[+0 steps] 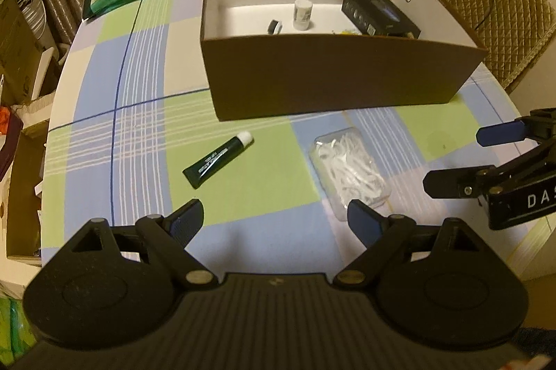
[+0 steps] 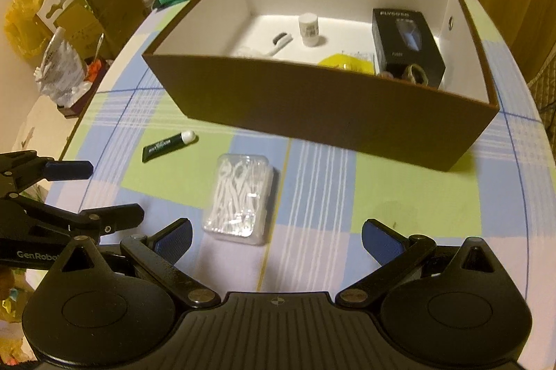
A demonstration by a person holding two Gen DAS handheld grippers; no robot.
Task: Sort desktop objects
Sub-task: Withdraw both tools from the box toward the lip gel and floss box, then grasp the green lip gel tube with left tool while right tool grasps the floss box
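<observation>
Table [image 1: 146,133] w/ green-blue-white check cloth carries everything. Biggest item: brown cardboard box [image 1: 333,78], white inside, open top, at the far-middle of the table. In it: black carton [image 2: 406,47], yellow item [image 2: 347,62], small white bottle [image 2: 309,29]. Clear plastic case [image 2: 241,199] packed w/ white floss picks lies flat on the cloth, just in front of the box. Dark green tube [image 1: 215,159], white cap, lies left of the case, apart. Left gripper [image 1: 274,219] & right gripper [image 2: 276,236]: fingers wide, empty, above cloth.
</observation>
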